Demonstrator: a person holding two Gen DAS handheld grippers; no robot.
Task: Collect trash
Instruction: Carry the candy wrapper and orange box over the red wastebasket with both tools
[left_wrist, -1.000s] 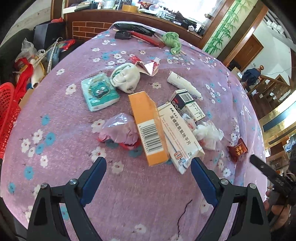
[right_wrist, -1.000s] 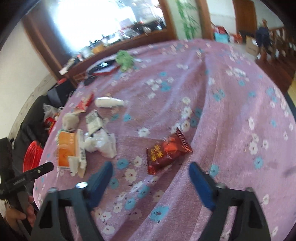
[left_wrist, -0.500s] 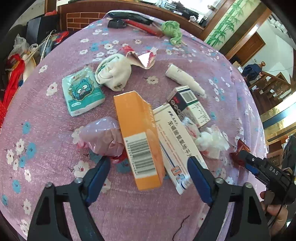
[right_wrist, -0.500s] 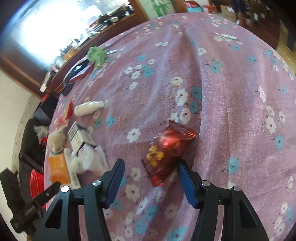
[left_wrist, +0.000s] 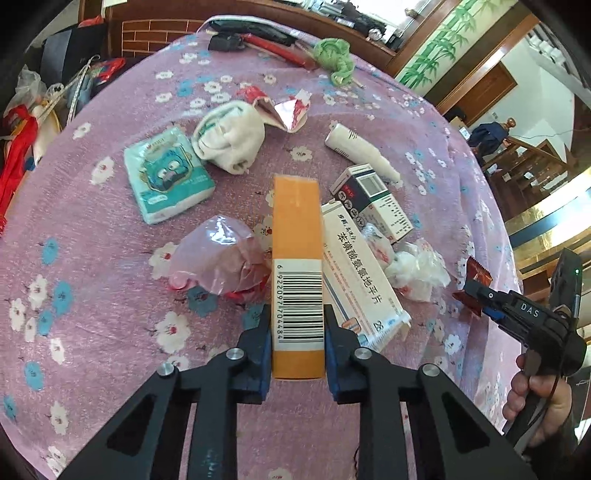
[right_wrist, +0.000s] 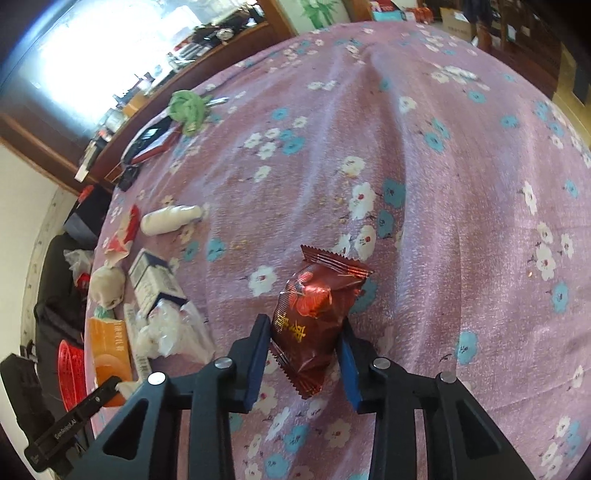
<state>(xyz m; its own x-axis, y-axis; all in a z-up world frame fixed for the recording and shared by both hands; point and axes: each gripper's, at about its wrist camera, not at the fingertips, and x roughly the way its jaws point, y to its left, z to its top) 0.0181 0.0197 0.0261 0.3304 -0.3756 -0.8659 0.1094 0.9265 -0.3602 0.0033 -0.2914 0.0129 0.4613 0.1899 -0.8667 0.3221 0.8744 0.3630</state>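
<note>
My left gripper (left_wrist: 297, 332) is shut on the near end of an orange box (left_wrist: 295, 236) with a barcode, on the purple flowered tablecloth (left_wrist: 110, 332). My right gripper (right_wrist: 304, 339) is shut on a dark red snack packet (right_wrist: 314, 314); it also shows at the right of the left wrist view (left_wrist: 476, 280). Around the orange box lie a pink plastic bag (left_wrist: 221, 258), a long white medicine box (left_wrist: 358, 273), a smaller white box (left_wrist: 373, 199), crumpled clear plastic (left_wrist: 417, 269), a teal tissue pack (left_wrist: 166, 177), a white cloth wad (left_wrist: 229, 140), a torn red wrapper (left_wrist: 284, 107) and a white tube (left_wrist: 358, 147).
A green cloth (left_wrist: 334, 55) and dark and red items (left_wrist: 258, 35) lie at the table's far edge. A red basket (right_wrist: 72, 369) stands off the table's left side in the right wrist view. Bags and clutter (left_wrist: 33, 110) sit beyond the left edge.
Both grippers moved forward and closed: the left onto the orange box, the right onto the red snack packet. The orange box now lies straight between the left fingers.
</note>
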